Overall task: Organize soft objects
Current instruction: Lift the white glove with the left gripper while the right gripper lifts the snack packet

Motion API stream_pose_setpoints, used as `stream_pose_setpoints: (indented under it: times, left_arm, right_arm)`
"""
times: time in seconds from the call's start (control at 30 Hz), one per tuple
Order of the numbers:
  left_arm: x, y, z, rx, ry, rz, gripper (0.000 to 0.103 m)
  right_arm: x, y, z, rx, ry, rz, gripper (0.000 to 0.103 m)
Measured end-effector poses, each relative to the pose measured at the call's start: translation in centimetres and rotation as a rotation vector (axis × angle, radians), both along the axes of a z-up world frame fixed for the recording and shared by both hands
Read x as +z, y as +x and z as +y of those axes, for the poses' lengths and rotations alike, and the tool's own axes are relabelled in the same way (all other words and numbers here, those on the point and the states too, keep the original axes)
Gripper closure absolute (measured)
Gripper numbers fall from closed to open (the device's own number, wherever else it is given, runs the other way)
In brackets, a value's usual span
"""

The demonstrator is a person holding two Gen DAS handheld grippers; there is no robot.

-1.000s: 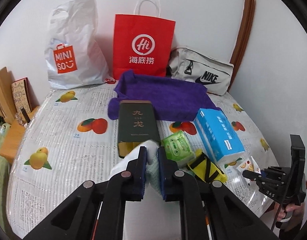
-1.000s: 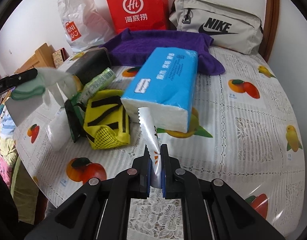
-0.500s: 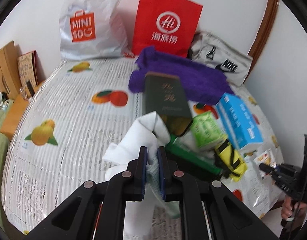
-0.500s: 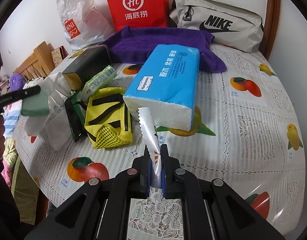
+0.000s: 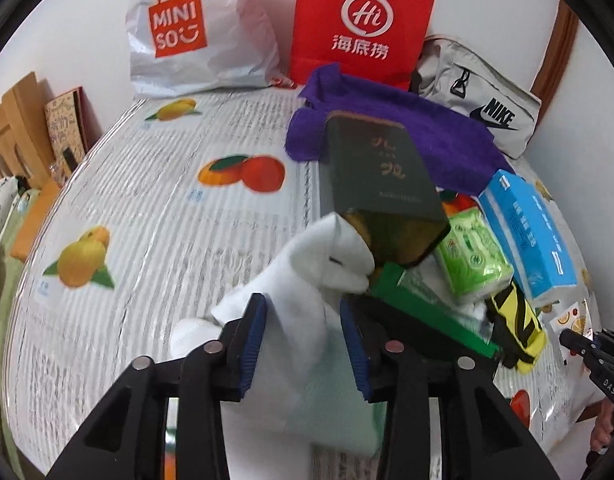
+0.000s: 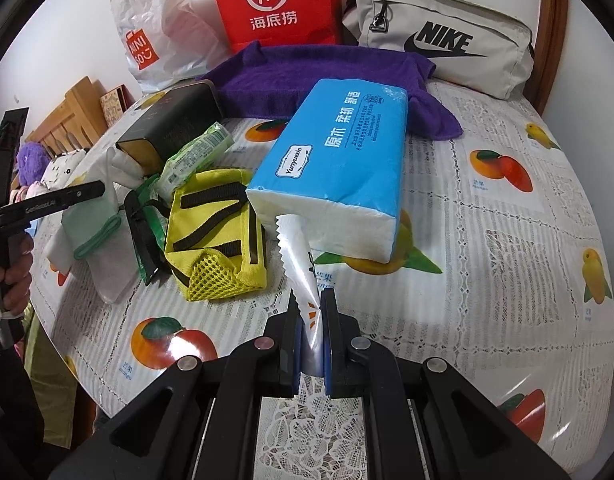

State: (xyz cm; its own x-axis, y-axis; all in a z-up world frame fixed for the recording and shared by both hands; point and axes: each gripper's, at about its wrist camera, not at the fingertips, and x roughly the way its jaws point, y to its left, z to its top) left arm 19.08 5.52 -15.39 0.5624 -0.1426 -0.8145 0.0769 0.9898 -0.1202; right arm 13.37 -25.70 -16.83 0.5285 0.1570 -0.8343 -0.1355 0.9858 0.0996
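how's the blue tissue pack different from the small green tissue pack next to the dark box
The blue plastic-wrapped tissue pack is far larger than the small green plastic-wrapped tissue pack. The blue pack has white text and a label reading Yunyuexin; the green pack has a light printed pattern. The blue pack lies in the open; the green pack is wedged between the dark rectangular box and the yellow mesh pouch. Both are soft tissue packs.

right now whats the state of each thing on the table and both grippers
left gripper: jaws just opened, white cloth loose between them
right gripper: shut on silvery wrapper
dark box: lying flat, end open
blue tissue pack: sealed, lying flat
purple towel: spread out
yellow pouch: slumped, lying down
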Motion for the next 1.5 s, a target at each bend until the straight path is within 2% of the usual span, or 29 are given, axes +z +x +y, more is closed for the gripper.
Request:
stream_pose_setpoints:
  times: [0.03,0.17,0.3,0.43,0.97,1.13,1.5]
  left_arm:
    - [0.0,0.3,-0.1,-0.013,-0.001,0.007,0.098]
    - [1.2,0.0,-0.3,-0.042,-0.029,-0.034,0.098]
    - [3.6,-0.6,0.3,-0.061,-0.142,-0.072,0.098]
    - [5.6,-1.1,0.6,-0.062,-0.177,-0.112,0.098]
    - [10.1,-1.5,-0.4,-0.083,-0.182,-0.177,0.098]
    - [11.3,-0.6,-0.5,-0.102,-0.191,-0.194,0.098]
    - [12.1,3.7,-1.7,-0.089,-0.145,-0.183,0.098]
  right_arm:
    - [0.0,0.0,0.0,0.000,0.000,-0.003,0.095]
    - [0.3,0.0,-0.1,-0.007,-0.005,-0.007,0.095]
    - [1.1,0.1,-0.4,-0.013,0.003,-0.016,0.095]
    - [2.5,-0.2,-0.4,-0.006,0.020,-0.043,0.095]
    - [6.7,1.5,-0.8,0.007,0.019,-0.105,0.095]
    - [7.9,2.8,-0.6,0.010,0.008,-0.124,0.095]
    - [9.5,7.8,-0.9,-0.007,0.006,-0.139,0.095]
